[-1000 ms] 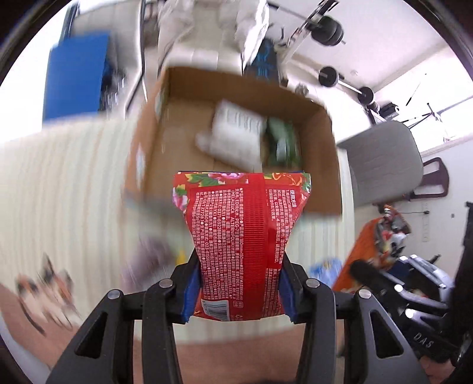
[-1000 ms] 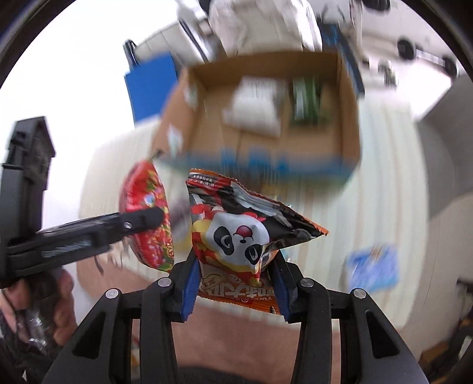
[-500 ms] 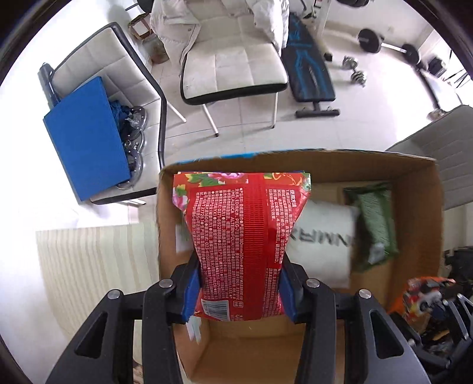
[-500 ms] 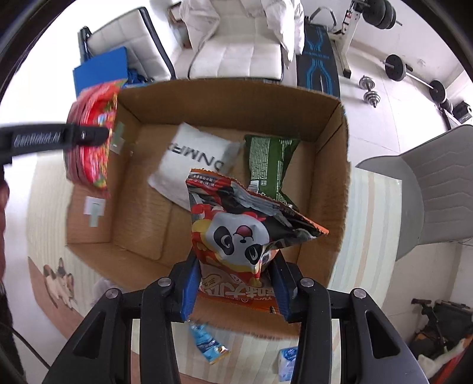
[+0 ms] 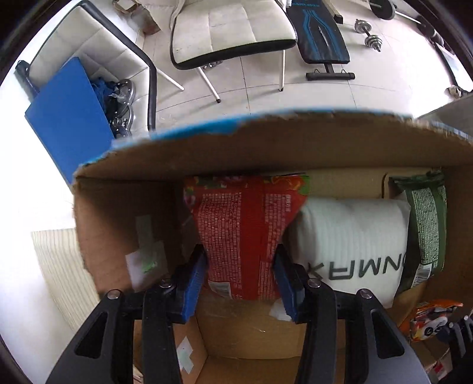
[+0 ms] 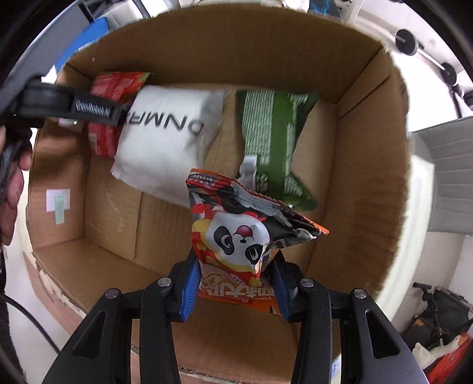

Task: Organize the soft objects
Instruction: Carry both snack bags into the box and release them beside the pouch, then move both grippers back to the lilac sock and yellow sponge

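Observation:
My left gripper is shut on a red snack bag and holds it low inside the cardboard box, at the far left corner beside a white pillow pack. The red bag and left gripper also show in the right wrist view. My right gripper is shut on a panda snack bag and holds it inside the box, above its floor. A green bag lies against the far wall, right of the white pack.
White chairs, a blue board and dumbbells stand on the tiled floor beyond the box. A striped mat lies under the box. A grey chair stands to the right.
Both grippers have dropped deeper into the box with their bags. The red bag now sits down by the white pack at the far left corner.

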Demonstrator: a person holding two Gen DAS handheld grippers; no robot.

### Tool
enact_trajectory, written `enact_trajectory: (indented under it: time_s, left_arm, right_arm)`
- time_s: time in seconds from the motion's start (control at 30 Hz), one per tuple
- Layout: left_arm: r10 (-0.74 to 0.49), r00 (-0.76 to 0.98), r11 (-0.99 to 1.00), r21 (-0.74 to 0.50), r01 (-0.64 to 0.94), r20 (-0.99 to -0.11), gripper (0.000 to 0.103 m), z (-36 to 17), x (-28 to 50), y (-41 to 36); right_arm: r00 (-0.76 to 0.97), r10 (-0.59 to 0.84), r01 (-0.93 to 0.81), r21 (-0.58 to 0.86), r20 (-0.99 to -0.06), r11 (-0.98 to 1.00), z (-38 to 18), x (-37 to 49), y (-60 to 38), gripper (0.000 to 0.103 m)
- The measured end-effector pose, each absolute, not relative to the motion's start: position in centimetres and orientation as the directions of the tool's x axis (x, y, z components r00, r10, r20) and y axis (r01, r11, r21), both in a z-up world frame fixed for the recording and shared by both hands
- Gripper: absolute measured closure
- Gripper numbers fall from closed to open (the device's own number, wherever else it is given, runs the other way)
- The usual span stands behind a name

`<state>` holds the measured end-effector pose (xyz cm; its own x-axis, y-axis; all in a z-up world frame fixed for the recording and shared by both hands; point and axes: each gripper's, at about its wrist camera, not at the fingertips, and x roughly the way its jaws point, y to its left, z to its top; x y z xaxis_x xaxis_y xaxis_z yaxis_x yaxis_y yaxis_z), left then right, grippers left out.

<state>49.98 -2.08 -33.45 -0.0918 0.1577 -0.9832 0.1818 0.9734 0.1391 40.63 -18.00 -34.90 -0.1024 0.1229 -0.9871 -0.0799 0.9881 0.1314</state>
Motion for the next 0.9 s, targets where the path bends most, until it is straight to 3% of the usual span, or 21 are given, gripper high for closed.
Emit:
enact_trajectory:
  time_s: [0.2,0.27,0.33,0.37,0.43,0.47,0.53,0.6,0.9]
  left_arm:
    - [0.027,-0.106,0.999,0.022,0.05,-0.994,0.054,-30.7,51.3,0.8]
    - [0.005,-0.09,0.999,0.002,0.036,-0.996,0.04,-29.3,51.4,1.3]
    - [-0.006,-0.07,0.999,-0.008,0.038,-0.998,0.029,-28.5,51.5,1.5]
    - [-0.017,-0.06,0.999,-0.019,0.039,-0.998,0.025,-27.7,51.2,1.5]
    - [-0.057,-0.049,0.998,-0.059,0.033,-0.997,0.007,-26.8,50.8,1.6]
    - [-0.082,-0.045,0.996,-0.083,0.032,-0.996,0.006,-26.9,50.6,1.7]
    - [-0.135,-0.036,0.99,-0.136,0.029,-0.99,0.004,-26.2,49.4,1.8]
    - [-0.163,-0.004,0.986,-0.163,0.025,-0.987,0.004,-25.2,48.0,1.9]
    - [-0.104,0.214,0.994,-0.093,0.064,-0.971,0.003,-20.2,39.5,2.7]
  right_arm:
    - [-0.114,0.14,-0.046,0.146,-0.984,0.988,-34.9,41.0,-18.8,0.053]
    - [-0.108,0.151,-0.022,0.154,-0.983,0.988,-33.8,40.9,-19.3,0.044]
    - [-0.109,0.178,0.0,0.179,-0.978,0.984,-33.1,41.0,-19.7,0.025]
    - [-0.105,0.184,0.007,0.184,-0.977,0.983,-32.6,41.0,-19.9,0.024]
    - [-0.086,0.185,0.005,0.185,-0.979,0.983,-31.5,41.1,-20.2,0.024]
    - [-0.077,0.184,0.01,0.184,-0.98,0.983,-30.9,41.0,-20.3,0.022]
    - [-0.054,0.18,0.015,0.18,-0.982,0.984,-29.7,40.8,-20.5,0.005]
    - [-0.015,0.162,0.022,0.162,-0.987,0.987,-28.6,40.4,-20.6,0.0]
    - [0.136,0.107,0.014,0.11,-0.985,0.994,-24.0,36.6,-19.9,0.0]
